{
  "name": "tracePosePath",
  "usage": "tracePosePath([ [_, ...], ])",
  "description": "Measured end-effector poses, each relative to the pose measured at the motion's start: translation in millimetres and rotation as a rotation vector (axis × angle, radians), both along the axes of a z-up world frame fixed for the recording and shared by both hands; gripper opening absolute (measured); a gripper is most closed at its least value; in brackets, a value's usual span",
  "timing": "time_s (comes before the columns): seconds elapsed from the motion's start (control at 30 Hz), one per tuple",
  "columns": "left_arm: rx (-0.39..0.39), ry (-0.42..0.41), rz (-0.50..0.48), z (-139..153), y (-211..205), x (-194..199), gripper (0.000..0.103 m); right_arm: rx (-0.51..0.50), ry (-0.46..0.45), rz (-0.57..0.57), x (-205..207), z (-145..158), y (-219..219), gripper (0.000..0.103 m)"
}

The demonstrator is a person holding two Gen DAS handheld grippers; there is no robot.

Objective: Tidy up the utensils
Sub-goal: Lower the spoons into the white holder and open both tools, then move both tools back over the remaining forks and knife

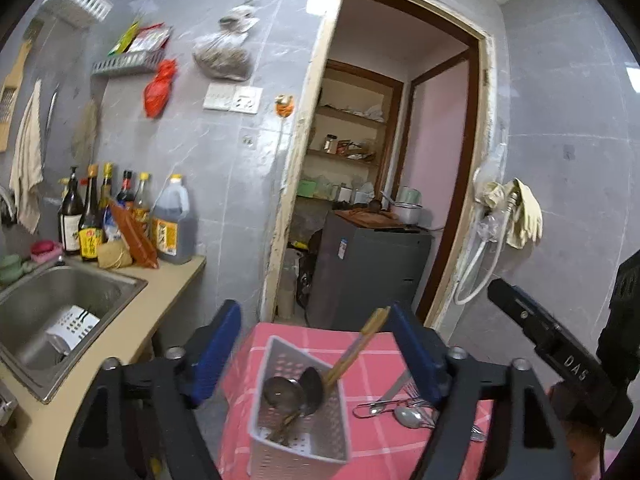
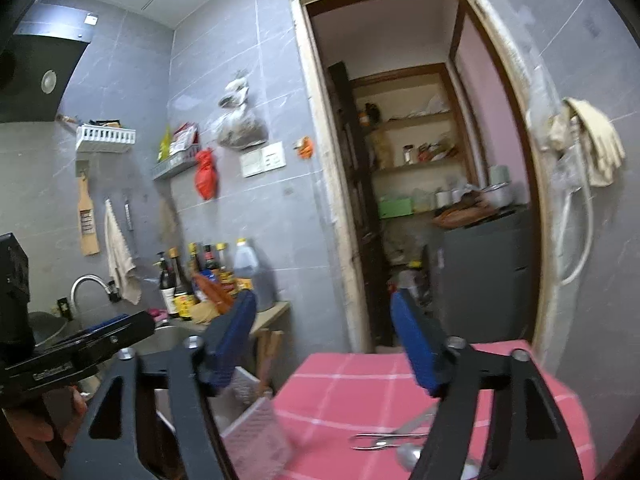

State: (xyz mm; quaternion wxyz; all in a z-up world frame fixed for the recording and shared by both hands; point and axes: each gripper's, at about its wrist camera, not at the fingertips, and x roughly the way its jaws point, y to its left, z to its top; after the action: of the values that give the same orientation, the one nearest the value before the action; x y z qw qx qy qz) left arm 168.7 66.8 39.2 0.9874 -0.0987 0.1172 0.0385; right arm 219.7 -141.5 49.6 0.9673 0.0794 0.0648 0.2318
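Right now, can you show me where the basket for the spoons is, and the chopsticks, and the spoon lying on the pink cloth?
utensil basket (image 1: 280,364): left wrist view, on its perforated left wall.
chopsticks (image 1: 362,346): left wrist view, mid-shaft, standing tilted in the basket.
loose spoon (image 1: 408,416): left wrist view, on its bowl.
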Motion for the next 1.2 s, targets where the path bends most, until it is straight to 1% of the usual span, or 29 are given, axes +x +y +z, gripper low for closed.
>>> tracePosePath([
  [0.07, 0.011, -0.001, -0.011, 2, -13, 0, 0.087, -0.013, -0.005, -0.028, -2, 4, -15, 0.084],
  [0.1, 0.011, -0.002, -0.022, 2, -20, 0, 0.091, -0.018, -0.006, -0.041, -3, 5, -22, 0.086],
  [0.13, 0.012, -0.004, -0.027, 2, -26, 0, 0.093, -0.024, -0.006, -0.058, -4, 6, -30, 0.091],
  [0.2, 0.018, -0.009, -0.039, 2, -42, 1, 0.100, -0.034, -0.004, -0.087, -8, 5, -49, 0.093],
  [0.33, 0.027, 0.002, -0.073, -4, -72, 7, 0.102, -0.059, 0.015, -0.140, -11, 0, -83, 0.101],
  [0.43, 0.033, 0.028, -0.115, -13, -96, 16, 0.102, -0.068, 0.030, -0.165, -12, -4, -104, 0.101],
  [0.53, 0.045, 0.054, -0.145, -21, -115, 23, 0.102, -0.077, 0.064, -0.191, -8, -13, -127, 0.101],
  [0.73, 0.044, 0.132, -0.188, -44, -146, 42, 0.102, -0.080, 0.160, -0.206, 11, -40, -165, 0.101],
  [0.83, 0.029, 0.182, -0.194, -59, -154, 53, 0.102, -0.061, 0.220, -0.188, 25, -58, -179, 0.101],
  [0.93, 0.004, 0.232, -0.178, -78, -157, 66, 0.102, -0.058, 0.264, -0.162, 41, -78, -186, 0.101],
  [1.1, -0.063, 0.310, -0.135, -113, -154, 89, 0.102, -0.051, 0.360, -0.081, 76, -116, -187, 0.100],
  [1.2, -0.105, 0.353, -0.117, -130, -149, 102, 0.102, -0.059, 0.409, -0.030, 92, -138, -181, 0.094],
])
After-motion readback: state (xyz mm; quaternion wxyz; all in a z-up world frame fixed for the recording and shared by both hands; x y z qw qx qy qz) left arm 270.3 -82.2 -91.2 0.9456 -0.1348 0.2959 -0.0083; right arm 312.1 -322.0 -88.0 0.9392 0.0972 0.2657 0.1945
